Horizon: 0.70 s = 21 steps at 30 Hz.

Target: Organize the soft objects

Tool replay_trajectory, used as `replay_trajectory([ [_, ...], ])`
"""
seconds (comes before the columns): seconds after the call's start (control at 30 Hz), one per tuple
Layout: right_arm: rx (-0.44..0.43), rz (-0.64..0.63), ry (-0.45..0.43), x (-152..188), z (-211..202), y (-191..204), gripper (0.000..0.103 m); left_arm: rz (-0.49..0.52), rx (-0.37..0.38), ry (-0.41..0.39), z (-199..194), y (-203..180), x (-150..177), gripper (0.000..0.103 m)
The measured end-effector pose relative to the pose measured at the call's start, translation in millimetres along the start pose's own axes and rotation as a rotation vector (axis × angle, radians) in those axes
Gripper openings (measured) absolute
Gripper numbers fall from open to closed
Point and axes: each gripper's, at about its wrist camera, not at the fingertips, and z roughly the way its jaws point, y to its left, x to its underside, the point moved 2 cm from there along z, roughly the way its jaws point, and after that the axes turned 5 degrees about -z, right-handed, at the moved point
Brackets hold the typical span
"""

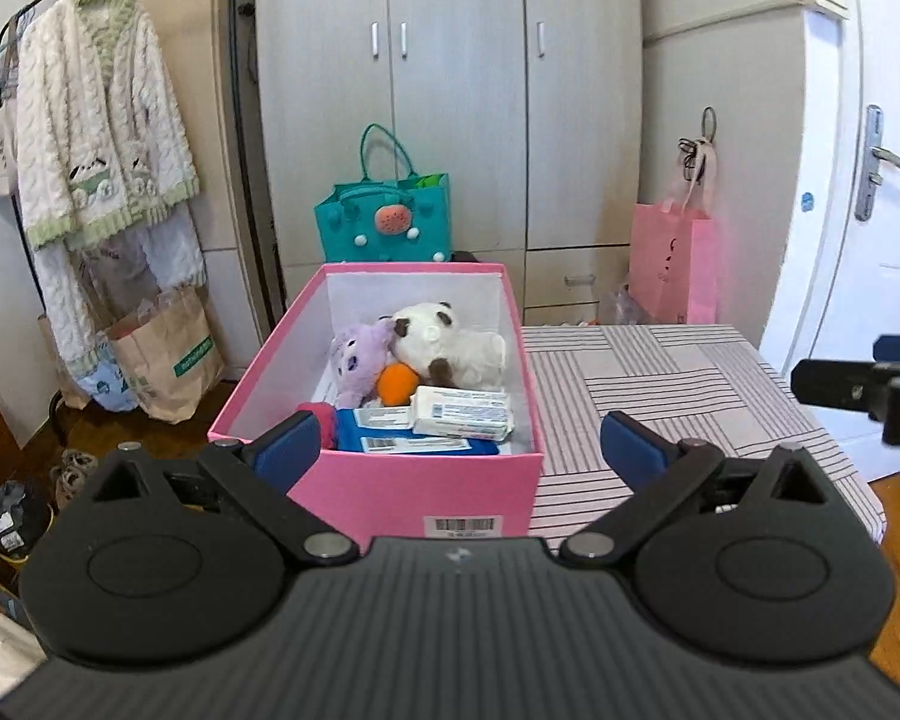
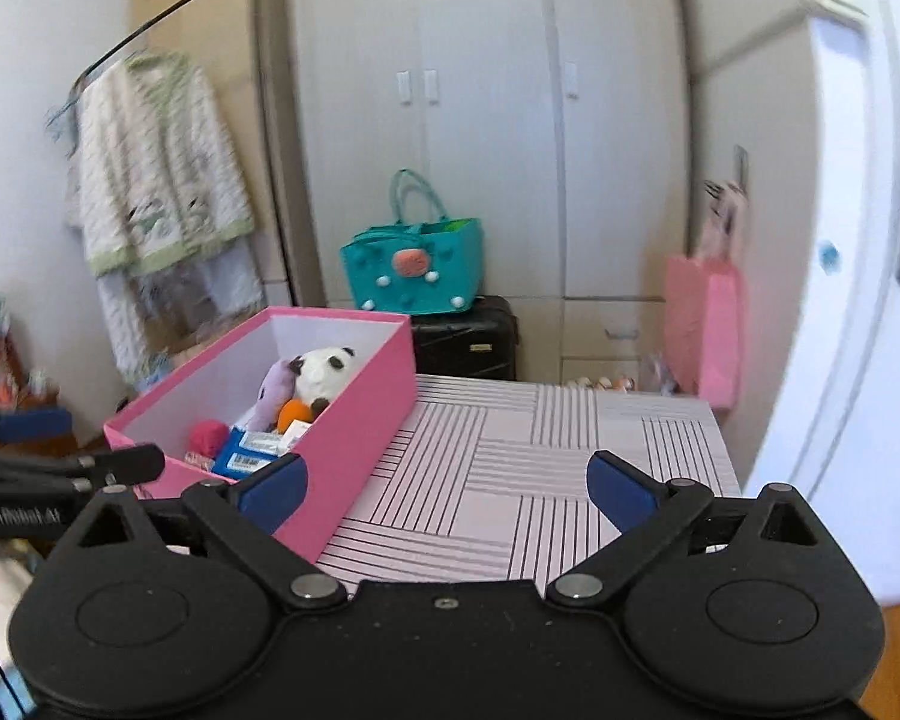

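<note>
A pink box [image 1: 384, 489] stands on the striped table [image 1: 660, 384] and also shows in the right wrist view [image 2: 354, 420]. Inside lie a white panda plush [image 1: 444, 342], a purple plush [image 1: 357, 360], an orange ball [image 1: 397, 384], a pink yarn ball [image 2: 208, 437], a white tissue pack [image 1: 462, 414] and blue packs [image 1: 414, 441]. My left gripper [image 1: 459, 450] is open and empty, just in front of the box. My right gripper [image 2: 447, 495] is open and empty, over the table right of the box.
A teal bag [image 1: 384, 219] sits on a black suitcase [image 2: 468, 339] behind the table. A pink paper bag [image 1: 672, 264] hangs by the wardrobe. A clothes rack with a knitted cardigan [image 1: 99, 120] stands left. A white door [image 1: 870, 240] is right.
</note>
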Motion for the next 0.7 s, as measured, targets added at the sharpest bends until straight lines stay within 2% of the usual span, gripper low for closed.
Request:
replay_trajectory([
  [0.1, 0.022, -0.004, 0.0, 5, -6, 0, 0.101, -0.001, 0.015, -0.003, -2, -5, 5, 0.101],
  [0.23, 0.098, -0.03, -0.011, 11, -10, 0, 0.101, 0.006, 0.003, 0.0, 0, -11, 13, 0.101],
  [0.43, 0.136, -0.04, -0.002, 21, -14, -2, 0.101, -0.007, -0.003, 0.019, 1, -14, 23, 0.101],
  [0.7, 0.182, -0.066, -0.013, 28, -24, 0, 0.101, 0.009, -0.013, 0.0, -6, -20, 29, 0.101],
])
